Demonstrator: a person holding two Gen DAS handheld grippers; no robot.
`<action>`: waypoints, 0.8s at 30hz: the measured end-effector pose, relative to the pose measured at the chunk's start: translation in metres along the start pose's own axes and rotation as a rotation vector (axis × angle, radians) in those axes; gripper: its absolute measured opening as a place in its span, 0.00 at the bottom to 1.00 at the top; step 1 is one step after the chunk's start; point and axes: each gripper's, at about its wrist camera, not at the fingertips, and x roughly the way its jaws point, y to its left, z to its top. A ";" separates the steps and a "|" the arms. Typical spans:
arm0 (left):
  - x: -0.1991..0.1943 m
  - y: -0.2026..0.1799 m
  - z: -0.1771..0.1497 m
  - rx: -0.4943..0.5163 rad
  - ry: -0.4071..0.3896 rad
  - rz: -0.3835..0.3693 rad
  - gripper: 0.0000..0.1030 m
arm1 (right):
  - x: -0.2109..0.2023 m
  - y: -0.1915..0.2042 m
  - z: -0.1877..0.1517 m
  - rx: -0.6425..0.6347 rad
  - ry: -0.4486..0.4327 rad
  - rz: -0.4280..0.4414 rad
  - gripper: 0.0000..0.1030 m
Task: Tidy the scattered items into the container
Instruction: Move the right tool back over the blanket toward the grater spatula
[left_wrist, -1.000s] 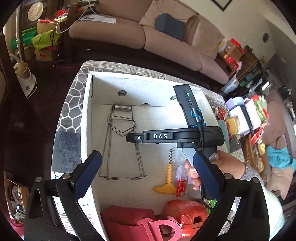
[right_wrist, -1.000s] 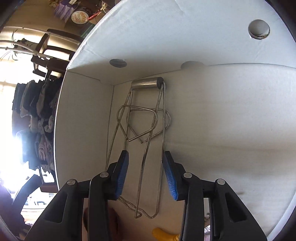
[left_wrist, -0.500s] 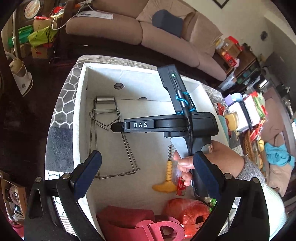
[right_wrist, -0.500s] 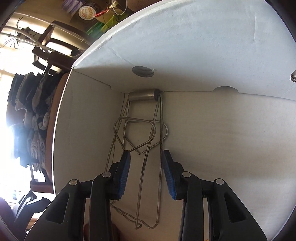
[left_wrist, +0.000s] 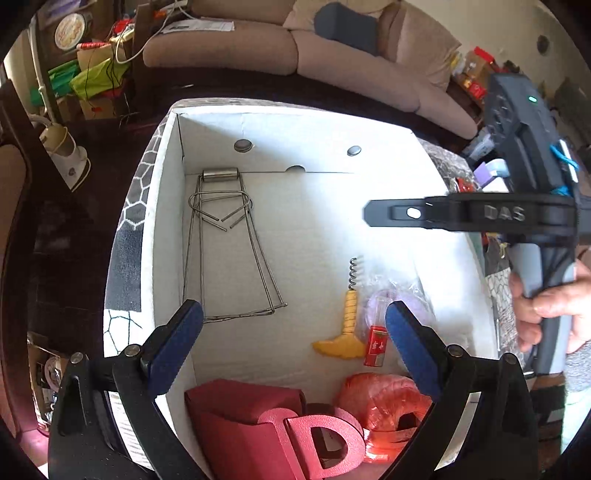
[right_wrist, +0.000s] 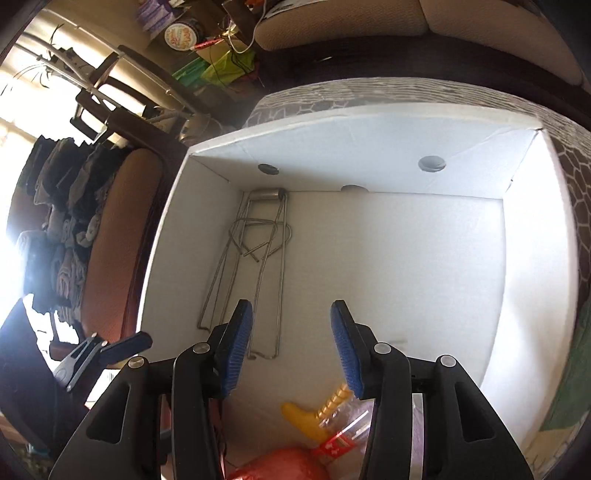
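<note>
A white cardboard box (left_wrist: 168, 229) with a grey patterned outside holds the items. A bent wire frame (left_wrist: 225, 251) lies at its far left, also in the right wrist view (right_wrist: 258, 258). A yellow corkscrew (left_wrist: 349, 321), a clear bag with a red tag (left_wrist: 376, 345), an orange roll (left_wrist: 384, 398) and a red pouch with a pink letter D (left_wrist: 258, 421) lie near the front. My left gripper (left_wrist: 291, 343) is open and empty above the box's front edge. My right gripper (right_wrist: 291, 343) is open and empty above the box; its body shows in the left wrist view (left_wrist: 480, 216).
A beige sofa (left_wrist: 332, 62) stands behind the box. Cluttered shelves and boxes (left_wrist: 476, 74) are at the right, bags and a carton (left_wrist: 92, 85) at the back left. An iron (left_wrist: 70, 155) stands on the dark floor to the left. A chair with clothes (right_wrist: 66, 206) is at the left.
My right gripper has pulled back up and to the right, out of the box, and its jaws have opened wider. The wire frame stays lying on the box floor.
</note>
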 end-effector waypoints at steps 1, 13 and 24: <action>-0.007 -0.006 -0.003 0.006 -0.012 0.016 0.96 | -0.014 0.003 -0.007 -0.022 -0.008 0.005 0.49; -0.081 -0.104 -0.062 0.097 -0.071 0.136 0.96 | -0.164 -0.035 -0.154 -0.078 -0.154 -0.039 0.68; -0.108 -0.225 -0.135 0.170 -0.126 0.061 0.96 | -0.239 -0.103 -0.279 -0.004 -0.261 -0.167 0.72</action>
